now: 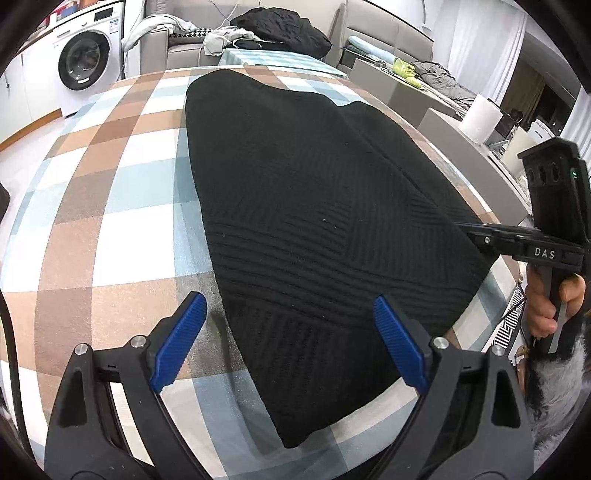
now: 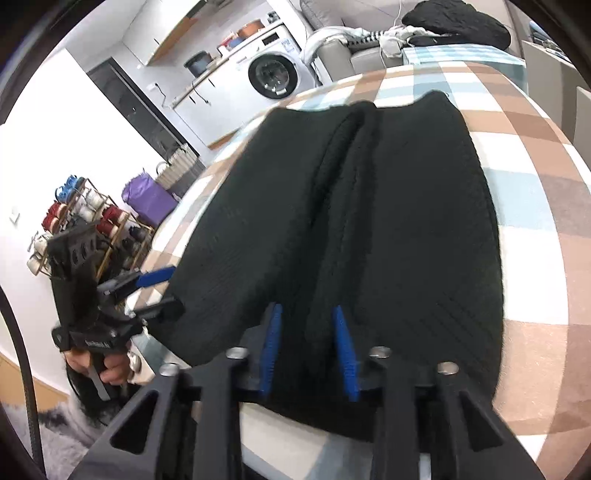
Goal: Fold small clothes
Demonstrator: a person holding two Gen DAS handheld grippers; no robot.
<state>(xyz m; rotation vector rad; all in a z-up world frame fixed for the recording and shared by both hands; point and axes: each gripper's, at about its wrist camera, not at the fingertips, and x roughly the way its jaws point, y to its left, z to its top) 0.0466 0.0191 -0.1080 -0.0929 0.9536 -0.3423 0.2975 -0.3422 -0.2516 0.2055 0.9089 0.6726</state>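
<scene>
A black ribbed knit garment (image 1: 314, 221) lies folded lengthwise on the checked tablecloth (image 1: 110, 206). My left gripper (image 1: 290, 339) is open, its blue pads (image 1: 181, 339) wide apart just above the garment's near left corner. In the right wrist view the garment (image 2: 369, 221) shows a raised fold down its middle. My right gripper (image 2: 308, 354) has its blue pads (image 2: 271, 347) closed on that fold at the near edge. The right gripper also shows in the left wrist view (image 1: 480, 240) at the garment's right edge, and the left gripper in the right wrist view (image 2: 159, 291).
A washing machine (image 1: 85, 59) stands beyond the table's far left. A sofa with a black cushion and clothes (image 1: 284, 29) is behind the table. A white paper roll (image 1: 480, 118) is to the right. A rack of spools (image 2: 85, 218) stands by the wall.
</scene>
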